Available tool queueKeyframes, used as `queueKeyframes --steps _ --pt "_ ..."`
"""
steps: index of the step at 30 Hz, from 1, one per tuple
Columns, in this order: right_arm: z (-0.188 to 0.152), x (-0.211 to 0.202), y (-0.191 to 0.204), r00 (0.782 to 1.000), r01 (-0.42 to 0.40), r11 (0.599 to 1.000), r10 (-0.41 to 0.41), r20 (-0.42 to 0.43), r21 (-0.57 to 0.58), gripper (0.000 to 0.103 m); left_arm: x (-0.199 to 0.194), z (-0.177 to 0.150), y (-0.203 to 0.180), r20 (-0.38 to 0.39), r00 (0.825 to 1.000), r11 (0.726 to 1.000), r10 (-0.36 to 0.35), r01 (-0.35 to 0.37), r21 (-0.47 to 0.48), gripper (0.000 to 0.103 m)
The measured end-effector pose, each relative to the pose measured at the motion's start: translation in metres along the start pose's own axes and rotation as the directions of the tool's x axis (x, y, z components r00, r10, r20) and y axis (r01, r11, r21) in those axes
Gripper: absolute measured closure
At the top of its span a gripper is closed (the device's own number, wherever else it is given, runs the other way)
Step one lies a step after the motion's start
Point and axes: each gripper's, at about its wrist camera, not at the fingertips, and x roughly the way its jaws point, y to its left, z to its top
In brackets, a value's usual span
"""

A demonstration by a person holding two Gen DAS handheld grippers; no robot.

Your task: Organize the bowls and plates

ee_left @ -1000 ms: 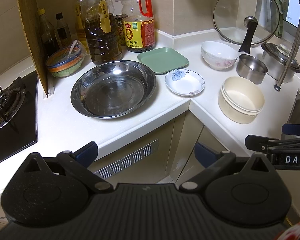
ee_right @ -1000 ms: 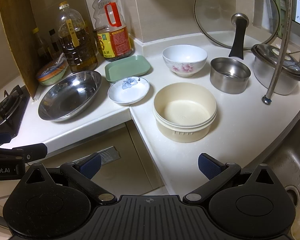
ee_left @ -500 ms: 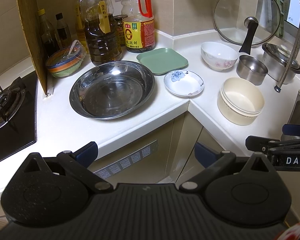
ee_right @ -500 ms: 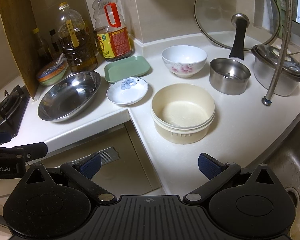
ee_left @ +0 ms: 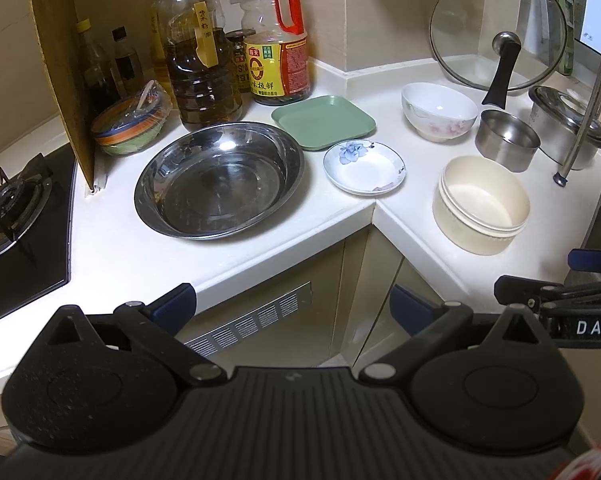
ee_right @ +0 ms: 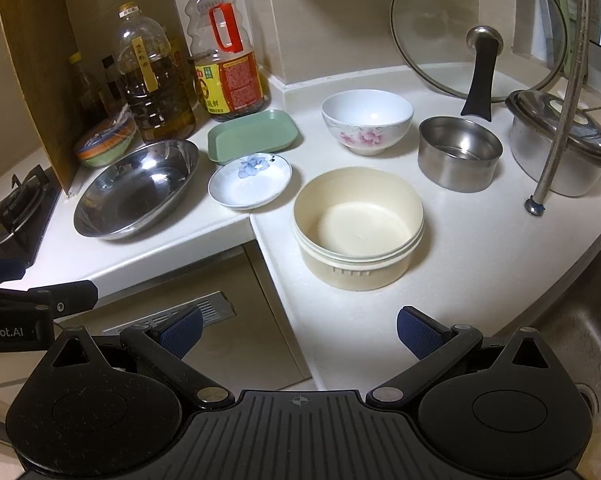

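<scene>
**Empty dishes along the corner worktop, both grippers spread and holding nothing**

On the white worktop (ee_left: 112, 248), left to right: a striped bowl (ee_left: 130, 130) under plastic wrap, contents unclear, sits beside the oil bottles (ee_left: 200, 76) at the back wall. The wide steel basin (ee_left: 219, 179) is empty and reaches close to the front edge. Behind it the green square plate (ee_left: 323, 121) is bare, and the small flowered saucer (ee_left: 364, 167) lies at the inner corner of the front edge, nothing in it. Past the corner stand the white flowered bowl (ee_right: 367, 120) and the steel pot (ee_right: 459, 153), both empty. The cream bowl (ee_right: 358, 226) is nearest the front edge, with open worktop before it and to its right up to the sink (ee_right: 580, 320).

The left gripper (ee_left: 292, 306) hangs off the edge over the cabinet front, fingers wide apart and empty. The right gripper (ee_right: 298, 330) hovers just before the cream bowl, likewise spread and empty.
</scene>
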Motion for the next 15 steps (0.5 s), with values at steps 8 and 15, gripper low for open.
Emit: queueKeyframes --steps 8,15 --pt "0.004 -0.001 -0.017 0.999 -0.034 0.999 0.035 0.014 -0.020 0.000 -0.002 0.000 -0.010 0.014 0.999 0.999 0.036 -0.035 -0.022 0.000" --pt "0.015 -0.005 -0.029 0.996 -0.077 0.997 0.078 0.049 -0.008 0.000 0.001 0.010 -0.014 0.020 0.999 0.999 0.037 -0.037 -0.022 0.000"
